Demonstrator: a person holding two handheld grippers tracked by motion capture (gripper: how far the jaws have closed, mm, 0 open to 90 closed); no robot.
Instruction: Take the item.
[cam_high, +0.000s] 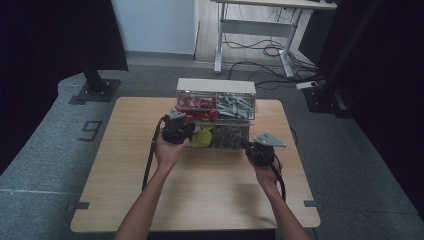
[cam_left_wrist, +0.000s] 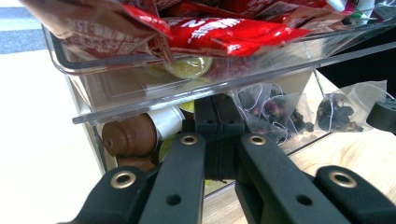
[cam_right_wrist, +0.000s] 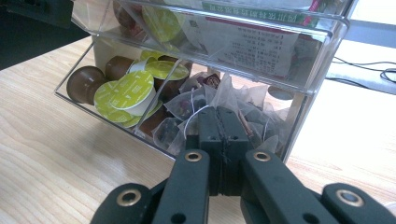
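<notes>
While the lower drawer (cam_right_wrist: 154, 109) of the clear acrylic organiser (cam_high: 215, 106) stands tilted open toward the person, nothing has yet been lifted out of it, so the work appears to be at an early stage: the drawer is open, and any picking or closing is still to come. The organiser sits at the far middle of the worktop (cam_high: 200, 185), two tiers high under a pale lid. Its lower drawer is split in two. One compartment holds coffee capsules (cam_right_wrist: 126, 91), brown-bodied with yellow-green foil tops, lying loosely at various angles. The other holds mesh tea bags (cam_right_wrist: 196, 107) with dark contents and white strings. The upper tier carries red sachets (cam_left_wrist: 224, 35) on one side and grey-white packets (cam_high: 235, 105) on the other.

The left claw (cam_left_wrist: 219, 135) is closed with nothing between its jaws, its tips just under the upper tray's front edge and before the capsule compartment. The right claw (cam_right_wrist: 219, 135) is likewise closed and empty, its tips close against the drawer front at the tea-bag compartment; whether they touch the acrylic cannot be told. Both hands sit near the organiser's front corners in the high view.
</notes>
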